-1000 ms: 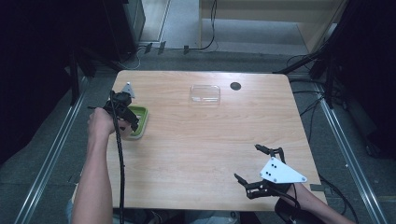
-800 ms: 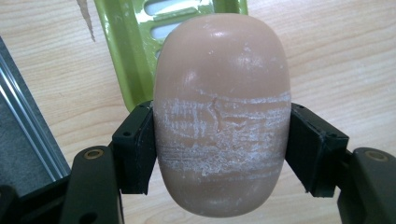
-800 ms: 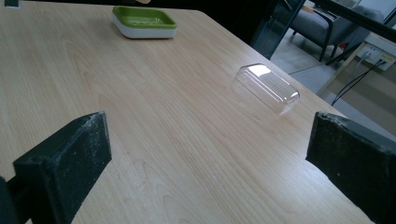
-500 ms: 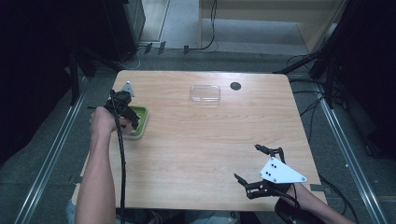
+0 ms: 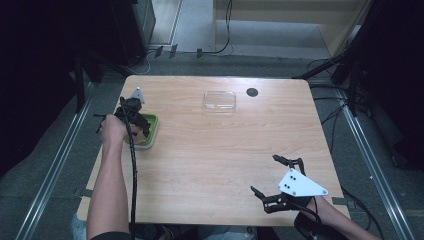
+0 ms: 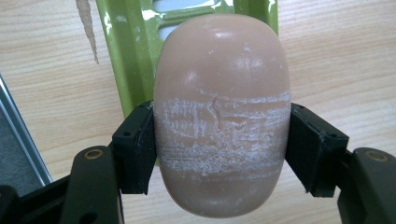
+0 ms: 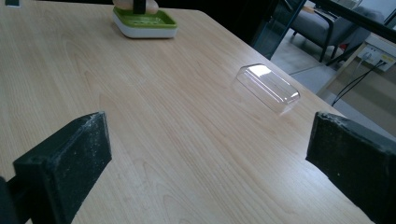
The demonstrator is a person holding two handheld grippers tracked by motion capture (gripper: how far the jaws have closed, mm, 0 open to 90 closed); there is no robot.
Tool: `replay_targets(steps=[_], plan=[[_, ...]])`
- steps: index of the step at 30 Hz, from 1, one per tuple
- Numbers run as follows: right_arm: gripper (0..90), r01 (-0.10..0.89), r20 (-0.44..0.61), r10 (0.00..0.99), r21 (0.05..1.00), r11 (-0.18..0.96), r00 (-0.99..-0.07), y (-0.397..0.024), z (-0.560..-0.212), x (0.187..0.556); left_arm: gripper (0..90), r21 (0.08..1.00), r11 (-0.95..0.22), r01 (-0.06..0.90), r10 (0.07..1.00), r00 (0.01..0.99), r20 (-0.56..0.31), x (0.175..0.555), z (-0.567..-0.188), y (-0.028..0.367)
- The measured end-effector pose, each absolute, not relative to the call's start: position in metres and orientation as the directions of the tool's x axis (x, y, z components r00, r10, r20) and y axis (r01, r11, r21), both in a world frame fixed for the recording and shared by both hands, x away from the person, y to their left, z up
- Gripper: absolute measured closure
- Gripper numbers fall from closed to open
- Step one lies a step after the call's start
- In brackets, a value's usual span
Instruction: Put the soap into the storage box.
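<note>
Soap [image 6: 222,116] sits clamped across its short width in the left gripper [image 5: 134,117], long axis running on toward the green dish [image 6: 126,56] just beneath it, while the right gripper [image 5: 277,182] waits wide apart, far off.

The left gripper [image 5: 134,116] sits at the end of an outstretched forearm, tipped downward, its jaws clamped tight on a bar of soap [image 6: 222,116] (pads pressing both sides). The right gripper [image 5: 276,176] hovers low, jaws spread wide apart.
</note>
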State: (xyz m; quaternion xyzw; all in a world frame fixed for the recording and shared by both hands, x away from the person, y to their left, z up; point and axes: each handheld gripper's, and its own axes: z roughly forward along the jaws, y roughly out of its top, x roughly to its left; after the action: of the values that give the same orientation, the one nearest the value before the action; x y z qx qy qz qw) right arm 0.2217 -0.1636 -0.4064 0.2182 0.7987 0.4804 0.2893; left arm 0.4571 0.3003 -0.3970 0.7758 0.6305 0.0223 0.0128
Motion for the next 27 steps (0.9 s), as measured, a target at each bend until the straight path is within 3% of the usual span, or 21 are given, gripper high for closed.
replay_targets(steps=[27], plan=[[0.0,0.068,-0.254,0.625,0.894,0.443,-0.738,-0.164,-0.407,0.222,33.4,0.055,-0.163,0.985,0.986,0.160,0.047,0.477,-0.418,0.299]])
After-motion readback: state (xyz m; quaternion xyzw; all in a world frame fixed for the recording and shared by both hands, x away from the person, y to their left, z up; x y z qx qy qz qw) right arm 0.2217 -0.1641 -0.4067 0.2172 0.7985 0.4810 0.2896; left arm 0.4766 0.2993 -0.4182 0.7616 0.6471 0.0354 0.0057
